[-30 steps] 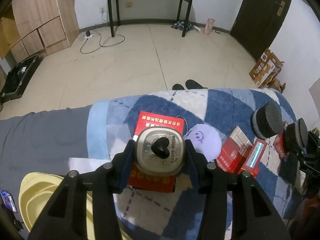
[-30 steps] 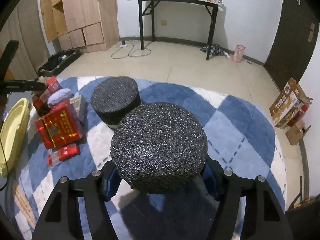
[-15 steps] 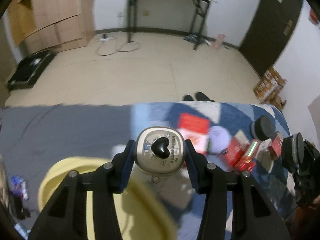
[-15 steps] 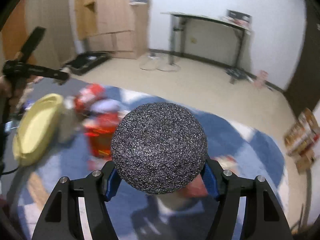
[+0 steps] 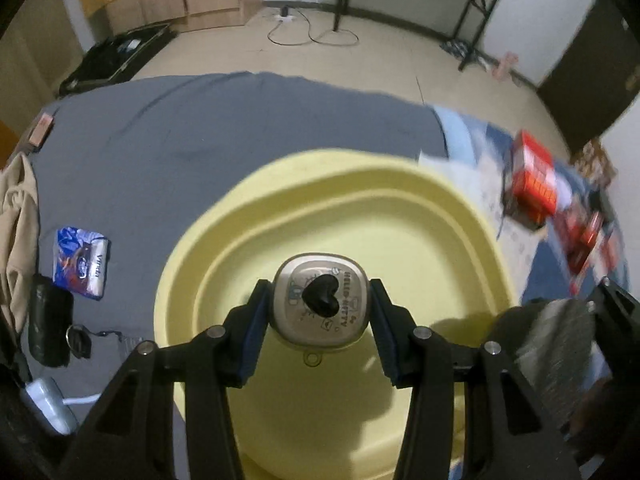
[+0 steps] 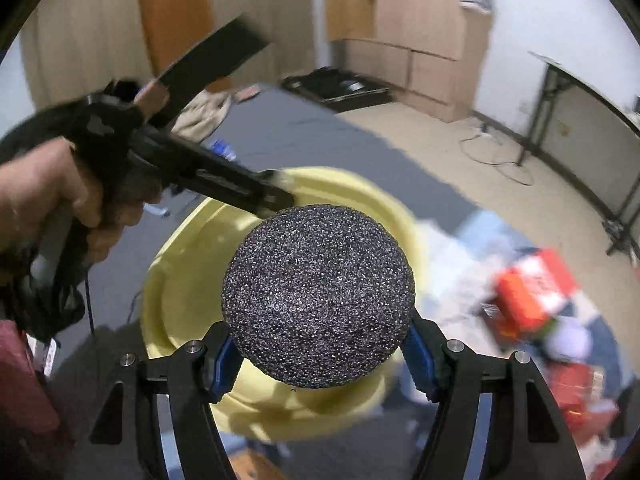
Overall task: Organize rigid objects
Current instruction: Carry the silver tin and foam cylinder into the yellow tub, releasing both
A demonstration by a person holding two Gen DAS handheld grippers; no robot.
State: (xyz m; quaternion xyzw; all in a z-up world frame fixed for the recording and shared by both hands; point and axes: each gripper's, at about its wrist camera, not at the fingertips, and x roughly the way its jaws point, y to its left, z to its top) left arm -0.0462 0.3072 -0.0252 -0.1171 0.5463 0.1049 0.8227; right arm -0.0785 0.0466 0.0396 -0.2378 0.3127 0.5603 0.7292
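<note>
Underneath everything lies a grey bedsheet [image 5: 168, 152], with a blue-and-white checked blanket [image 5: 472, 136] off to the right. On the sheet sits a wide pale-yellow plastic basin [image 5: 360, 208], empty as far as can be seen, and both carried things hang over it. A blurred heap of red cardboard boxes [image 5: 534, 184] waits on the blanket.

Next in size, a dark grey speckled foam cylinder [image 6: 318, 296] is clamped between the blue pads of the right gripper [image 6: 320, 354], its jaws fairly wide around the round body, above the basin's near side. It looks light and slightly yielding, with a rough skin that should not slip; a hold across its round side, as here, seems right, and a drop should do it no harm.

Smaller, a rounded-square metal tin with a black heart knob [image 5: 320, 304] is pinched by its two flat sides in the left gripper [image 5: 318, 312], jaws narrower, over the basin's middle. This one looks stiff, smooth and likely slippery, so the side grip needs firm pressure; lowering it close to the basin floor before release would avoid a clatter or dent.
</note>
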